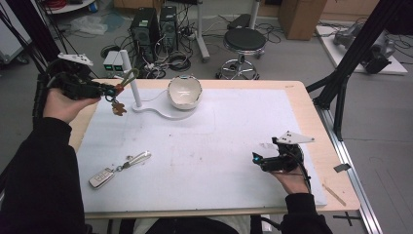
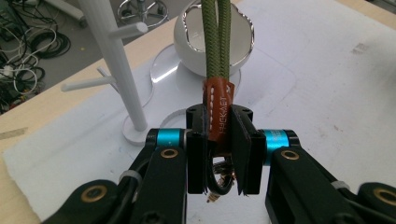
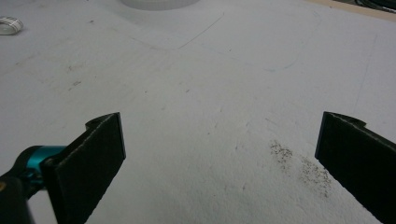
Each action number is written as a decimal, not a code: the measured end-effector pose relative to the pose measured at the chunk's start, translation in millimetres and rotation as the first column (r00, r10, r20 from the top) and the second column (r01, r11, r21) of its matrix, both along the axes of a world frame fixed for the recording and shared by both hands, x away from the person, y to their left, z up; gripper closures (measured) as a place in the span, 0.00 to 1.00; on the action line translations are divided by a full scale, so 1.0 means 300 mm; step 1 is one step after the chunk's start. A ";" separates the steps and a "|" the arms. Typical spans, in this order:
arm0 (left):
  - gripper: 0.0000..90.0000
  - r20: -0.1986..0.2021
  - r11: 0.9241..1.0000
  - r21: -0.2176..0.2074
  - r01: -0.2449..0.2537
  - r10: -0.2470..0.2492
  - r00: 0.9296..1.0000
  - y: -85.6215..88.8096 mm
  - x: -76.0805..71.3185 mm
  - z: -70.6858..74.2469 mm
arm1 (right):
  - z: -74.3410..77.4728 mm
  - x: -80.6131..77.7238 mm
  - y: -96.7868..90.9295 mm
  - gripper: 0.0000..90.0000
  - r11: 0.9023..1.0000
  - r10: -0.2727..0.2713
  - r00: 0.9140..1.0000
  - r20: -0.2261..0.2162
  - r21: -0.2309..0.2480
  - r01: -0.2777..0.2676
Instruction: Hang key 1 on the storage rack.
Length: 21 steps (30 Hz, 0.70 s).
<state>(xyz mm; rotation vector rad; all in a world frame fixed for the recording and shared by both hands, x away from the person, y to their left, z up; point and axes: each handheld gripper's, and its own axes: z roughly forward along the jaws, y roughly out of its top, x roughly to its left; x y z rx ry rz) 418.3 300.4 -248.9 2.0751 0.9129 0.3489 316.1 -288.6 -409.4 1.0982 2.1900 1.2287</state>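
A: What's nearest?
B: The right gripper [image 1: 260, 160], jaws spread wide over the white mat [image 1: 234, 141].
A: And farther off?
B: The left gripper [image 1: 110, 90] pinches the green cord keychain [image 2: 217, 107] by its brown leather sleeve, lifted beside the white peg stand [image 1: 130, 78].

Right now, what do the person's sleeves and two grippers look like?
Both sleeves are black. Each gripper, left gripper and right gripper, is black with flat black pads, brass-coloured pivot bolts, blue metal collars at the jaws, a pale three-cornered plate on top and a black cable.

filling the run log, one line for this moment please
left gripper: shut on green cord keychain, beside white stand | right gripper: open, over mat | car key: on mat
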 end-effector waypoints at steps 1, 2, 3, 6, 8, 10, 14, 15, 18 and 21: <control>0.85 0.004 1.000 -0.008 -0.002 0.002 1.000 0.004 -0.002 0.005 | 0.000 0.001 -0.001 0.01 1.000 0.001 1.000 0.005 -0.001 -0.001; 0.85 0.004 1.000 -0.008 -0.002 0.002 1.000 0.004 -0.002 0.005 | 0.000 0.001 -0.001 0.01 1.000 0.000 1.000 0.006 -0.001 0.000; 0.85 0.008 1.000 -0.011 -0.007 0.007 1.000 0.010 -0.005 0.015 | 0.000 0.001 -0.001 0.01 1.000 0.000 1.000 0.006 -0.001 0.000; 0.85 0.014 1.000 -0.004 0.001 -0.001 1.000 0.011 -0.008 0.044 | -0.001 0.002 0.001 0.01 1.000 0.000 1.000 0.002 -0.003 0.000; 0.85 0.012 1.000 0.001 0.004 -0.004 1.000 0.009 -0.008 0.051 | -0.002 0.001 0.004 0.01 1.000 0.003 1.000 0.002 -0.007 -0.003; 0.85 0.012 1.000 0.013 -0.003 0.003 1.000 0.014 -0.004 0.064 | -0.001 0.000 0.003 0.01 1.000 0.005 1.000 0.006 -0.007 -0.005; 0.85 0.001 1.000 0.009 -0.021 0.021 1.000 0.033 0.003 0.062 | 0.000 -0.001 0.000 0.01 1.000 0.001 1.000 0.009 -0.004 -0.001; 0.85 -0.018 1.000 0.004 -0.026 0.027 0.999 0.044 0.012 0.057 | 0.001 -0.001 0.000 0.01 1.000 0.000 1.000 0.009 -0.004 0.000; 0.85 -0.028 0.999 0.007 -0.036 0.036 0.999 0.049 0.021 0.051 | -0.001 0.001 0.001 0.01 1.000 0.002 1.000 0.008 -0.006 -0.002; 0.85 -0.054 0.998 0.004 -0.057 0.057 0.997 0.058 0.049 0.033 | -0.001 0.000 0.002 0.01 1.000 0.005 1.000 0.008 -0.011 -0.005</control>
